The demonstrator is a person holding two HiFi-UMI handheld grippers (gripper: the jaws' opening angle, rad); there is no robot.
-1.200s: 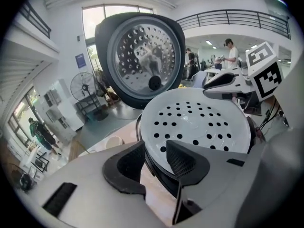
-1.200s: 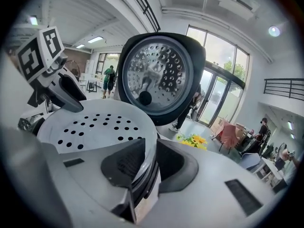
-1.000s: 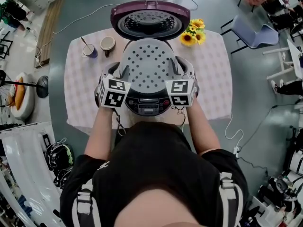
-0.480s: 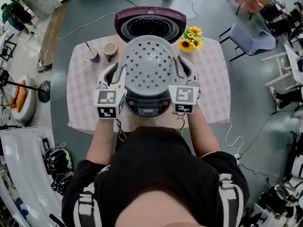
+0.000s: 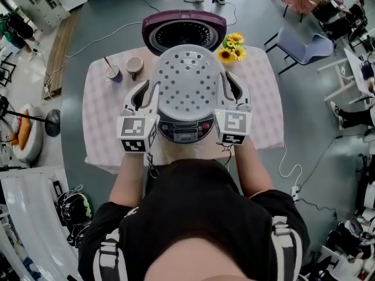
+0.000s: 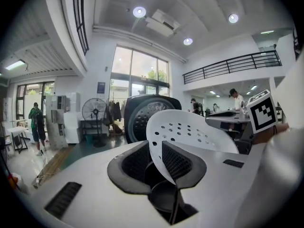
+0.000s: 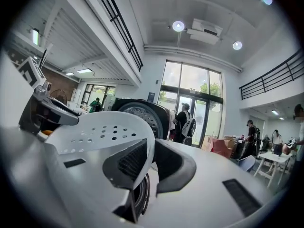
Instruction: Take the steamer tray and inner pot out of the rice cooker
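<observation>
A white perforated steamer tray (image 5: 187,84) hangs above the rice cooker (image 5: 184,129), whose purple lid (image 5: 184,28) stands open behind it. My left gripper (image 5: 146,93) is shut on the tray's left rim, and my right gripper (image 5: 229,91) on its right rim. Both pairs of jaws have just been closing, with the rim between them. In the left gripper view the tray (image 6: 190,132) runs between the pads of the left gripper (image 6: 159,158). In the right gripper view the tray (image 7: 99,134) sits in the right gripper (image 7: 151,163). The inner pot is hidden under the tray.
The cooker stands on a small table with a checked cloth (image 5: 263,98). Two cups (image 5: 113,73) (image 5: 135,65) sit at its back left and sunflowers (image 5: 231,47) at its back right. A chair (image 5: 304,45) and cables lie on the floor around.
Both grippers have risen with the steamer tray, which has come up out of the cooker toward the head camera. The cooker's control panel now shows below the tray.
</observation>
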